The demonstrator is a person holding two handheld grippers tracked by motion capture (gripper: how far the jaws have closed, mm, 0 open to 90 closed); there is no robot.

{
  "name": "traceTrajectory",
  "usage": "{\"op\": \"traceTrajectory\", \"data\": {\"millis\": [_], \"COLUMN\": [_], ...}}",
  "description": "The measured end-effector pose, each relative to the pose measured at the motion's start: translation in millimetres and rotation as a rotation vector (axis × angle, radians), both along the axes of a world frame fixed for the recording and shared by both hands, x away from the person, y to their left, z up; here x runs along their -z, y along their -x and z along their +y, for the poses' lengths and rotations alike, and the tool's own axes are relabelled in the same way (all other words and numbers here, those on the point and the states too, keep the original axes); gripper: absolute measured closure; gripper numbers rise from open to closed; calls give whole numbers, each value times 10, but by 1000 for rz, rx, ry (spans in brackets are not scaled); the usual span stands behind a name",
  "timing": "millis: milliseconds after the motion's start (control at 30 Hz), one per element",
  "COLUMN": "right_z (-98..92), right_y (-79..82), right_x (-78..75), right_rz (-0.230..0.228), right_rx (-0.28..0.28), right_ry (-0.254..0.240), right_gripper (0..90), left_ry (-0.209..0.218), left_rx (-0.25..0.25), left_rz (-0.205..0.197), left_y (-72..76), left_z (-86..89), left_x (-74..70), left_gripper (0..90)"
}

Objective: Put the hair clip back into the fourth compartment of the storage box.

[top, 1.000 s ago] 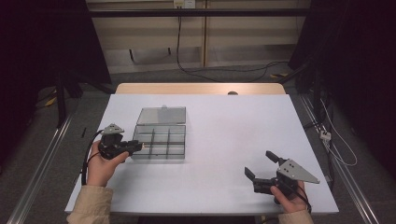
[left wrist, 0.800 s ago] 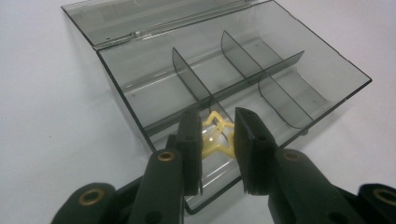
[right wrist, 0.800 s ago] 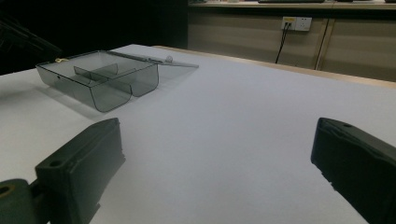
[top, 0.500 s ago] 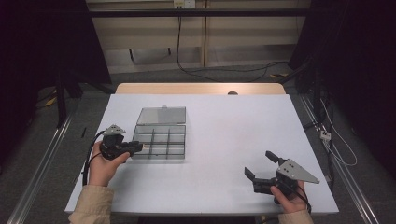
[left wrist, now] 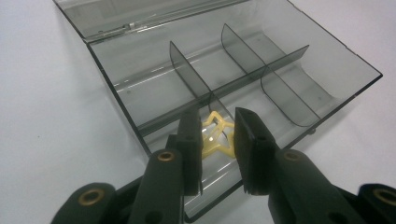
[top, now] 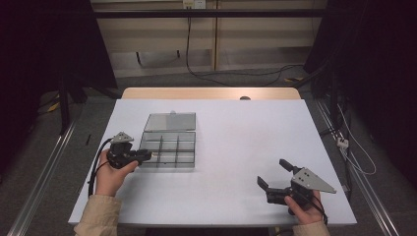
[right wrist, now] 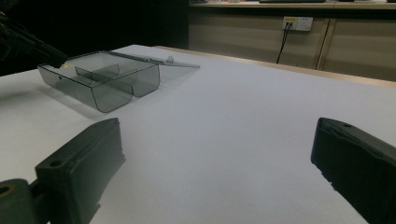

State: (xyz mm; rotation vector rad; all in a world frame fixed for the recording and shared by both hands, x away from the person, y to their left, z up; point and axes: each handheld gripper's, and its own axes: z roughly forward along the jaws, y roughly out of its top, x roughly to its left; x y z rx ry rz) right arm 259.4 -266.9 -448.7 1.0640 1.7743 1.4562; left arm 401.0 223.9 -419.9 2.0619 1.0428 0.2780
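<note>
Between the jaws of the left tool (left wrist: 218, 154), a small yellow star-shaped piece (left wrist: 215, 138) lies in the nearest compartment of a clear smoky plastic organizer box (left wrist: 224, 88). The jaws stand a little apart on either side of the star; whether they touch it cannot be told. Beyond the tool tips run the box's dividers, and past them its open lid (left wrist: 140, 14) lies flat on the white bench (top: 246, 142). The right tool (top: 275, 178) is held well apart from the box, its jaws spread wide over bare bench.
</note>
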Motion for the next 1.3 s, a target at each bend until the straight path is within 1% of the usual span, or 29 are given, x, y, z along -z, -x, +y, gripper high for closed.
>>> {"op": "traceTrajectory", "data": {"millis": [67,267,633,800,867,933,1100,1300], "right_z": [1,10,15,14,13,14,16,16], "right_y": [-1,-1,-1,0,-1,0,1,-1], "right_x": [1,2,1,0,0,0,-1,0], "right_rz": [1,1,-2,-2,-3,-3,-3,-2], "right_rx": [0,-3,-8,-8,-8,-9,-9,-10], "right_ry": [0,-3,4,1,1,0,1,2], "right_gripper": [19,19,19,19,19,19,19,19], "left_ry": [3,-20,-19,-33,-29,-34,-31,-32], "left_rx": [-2,5,7,6,4,6,-1,2], "left_rz": [3,1,0,-1,-1,0,-6,-4], "left_y": [4,-9,-10,-11,-12,-12,-10,-14], "left_z": [-8,-24,-33,-39,-40,-35,-39,-29], "left_x": [5,25,34,44,48,46,47,44], "left_gripper": [727,728,727,727,727,727,726,718]}}
